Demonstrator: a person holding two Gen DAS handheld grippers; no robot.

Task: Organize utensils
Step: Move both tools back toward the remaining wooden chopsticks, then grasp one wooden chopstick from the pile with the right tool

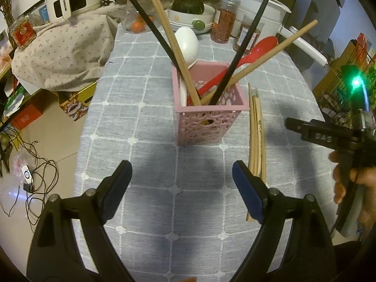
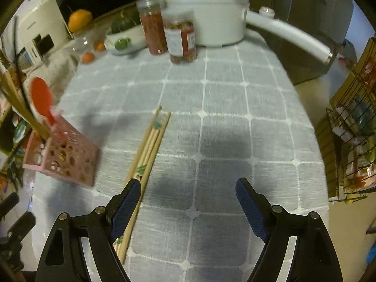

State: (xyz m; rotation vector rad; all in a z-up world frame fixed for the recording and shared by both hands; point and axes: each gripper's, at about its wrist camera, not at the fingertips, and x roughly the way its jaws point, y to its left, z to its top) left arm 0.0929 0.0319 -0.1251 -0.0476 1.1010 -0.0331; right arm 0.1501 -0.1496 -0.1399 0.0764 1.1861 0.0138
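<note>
Home dining table: checked tablecloth (image 1: 145,127), white pot (image 2: 211,14), spice jars (image 2: 181,37), squash (image 1: 188,4).

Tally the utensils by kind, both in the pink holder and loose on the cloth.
Black chopsticks in the pink holder: 2
Wooden chopsticks in the holder: 2
Red spoon in the holder: 1
White spoon in the holder: 1
Loose wooden chopsticks on the cloth: about 4, bundled, so the count is uncertain
Total: about 10

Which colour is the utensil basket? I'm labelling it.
Pink basket, clearest in the left wrist view.
</note>
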